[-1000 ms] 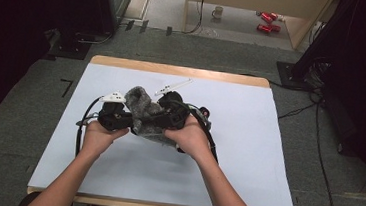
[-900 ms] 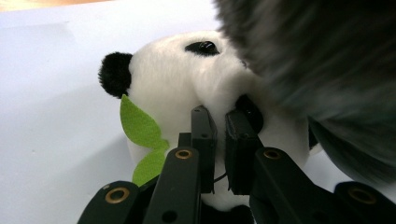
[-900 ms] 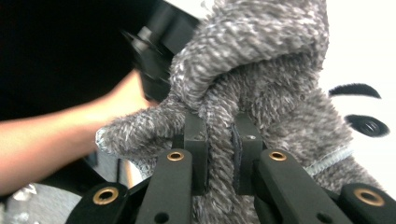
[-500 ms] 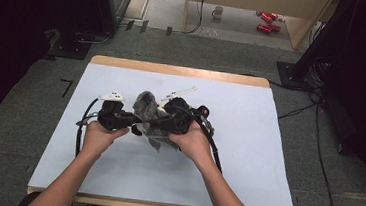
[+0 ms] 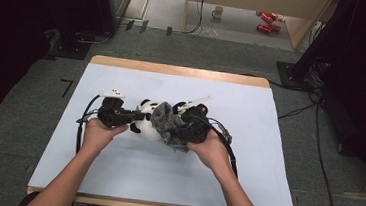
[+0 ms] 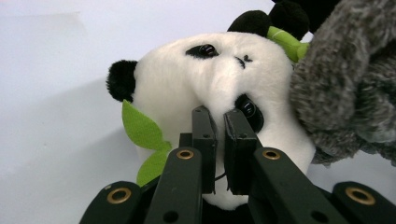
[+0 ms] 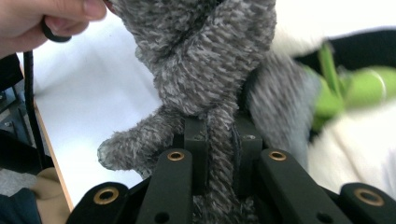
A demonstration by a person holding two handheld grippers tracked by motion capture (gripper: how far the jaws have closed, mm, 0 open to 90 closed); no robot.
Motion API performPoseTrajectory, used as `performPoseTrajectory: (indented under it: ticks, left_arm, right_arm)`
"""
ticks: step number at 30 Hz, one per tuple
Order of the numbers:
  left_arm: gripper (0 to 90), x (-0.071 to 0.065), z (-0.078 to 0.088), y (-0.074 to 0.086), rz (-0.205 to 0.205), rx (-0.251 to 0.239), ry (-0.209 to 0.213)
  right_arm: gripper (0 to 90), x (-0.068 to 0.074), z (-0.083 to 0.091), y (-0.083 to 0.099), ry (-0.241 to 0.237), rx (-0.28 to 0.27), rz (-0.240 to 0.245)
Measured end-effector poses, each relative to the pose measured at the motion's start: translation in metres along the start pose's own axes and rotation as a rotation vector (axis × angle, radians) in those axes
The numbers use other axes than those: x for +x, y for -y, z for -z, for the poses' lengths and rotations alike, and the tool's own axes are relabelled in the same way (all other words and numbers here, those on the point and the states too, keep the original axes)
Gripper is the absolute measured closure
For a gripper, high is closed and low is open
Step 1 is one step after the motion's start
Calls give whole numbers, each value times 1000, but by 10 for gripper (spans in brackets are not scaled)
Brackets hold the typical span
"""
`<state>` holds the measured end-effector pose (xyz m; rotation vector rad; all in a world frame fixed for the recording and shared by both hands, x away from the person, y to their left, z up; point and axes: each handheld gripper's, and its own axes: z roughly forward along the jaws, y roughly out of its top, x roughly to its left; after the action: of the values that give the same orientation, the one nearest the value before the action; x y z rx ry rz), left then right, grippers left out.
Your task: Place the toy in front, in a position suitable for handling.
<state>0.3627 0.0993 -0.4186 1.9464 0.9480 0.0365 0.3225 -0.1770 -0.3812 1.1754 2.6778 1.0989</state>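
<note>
A white and black panda plush point(image 5: 145, 125) with green leaves lies at the middle of the white table top point(image 5: 129, 178). A grey fuzzy cloth point(image 5: 165, 121) drapes over its right side. My left gripper point(image 5: 130, 117) is shut on the panda; in the left gripper view its jaws pinch the white muzzle point(image 6: 219, 93) just beside an eye, with the grey cloth point(image 6: 345, 84) at the right. My right gripper point(image 5: 177, 131) is shut on the grey cloth point(image 7: 205, 56), a twisted strand of it squeezed between the fingers point(image 7: 195, 140). Beyond it the panda's white body point(image 7: 355, 158) and green leaf point(image 7: 369, 88) are blurred.
Black cables point(image 5: 82, 124) trail from both grippers across the table. The table's wooden far edge point(image 5: 179, 70) faces a grey floor with a mug point(image 5: 218, 12) and red things point(image 5: 268, 20). A dark cabinet point(image 5: 104, 1) stands at the back left.
The right gripper has come down and to the right, dragging the grey cloth off the panda's head. The white head now shows. The left hand has stayed put.
</note>
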Motion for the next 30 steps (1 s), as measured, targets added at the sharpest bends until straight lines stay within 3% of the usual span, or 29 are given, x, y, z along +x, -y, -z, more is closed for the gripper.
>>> performPoseTrajectory:
  ticks: [6, 15, 19, 21, 22, 26, 30]
  left_arm:
    - [855, 0, 1, -1, -4, 0, 5]
    - [856, -2, 3, -2, -6, -7, 33]
    - [827, -4, 4, -1, -40, -20, 54]
    - [739, -4, 6, 1, -61, -36, 64]
    - [659, -4, 8, 3, -95, -53, 59]
    - [456, -2, 13, 8, -178, -54, 113]
    - [370, -1, 16, 13, -226, -58, 128]
  right_arm:
    - [806, -10, 9, 9, -3, -1, -24]
    - [807, -30, 29, 18, 38, -20, -61]
    - [807, -31, 30, 17, 58, -20, -66]
    - [807, -33, 29, 15, 61, -29, -71]
    - [807, -34, 29, 13, 64, -34, -72]
    - [807, -36, 26, 5, 72, -46, -72]
    - [807, -37, 24, 0, 70, -54, -71]
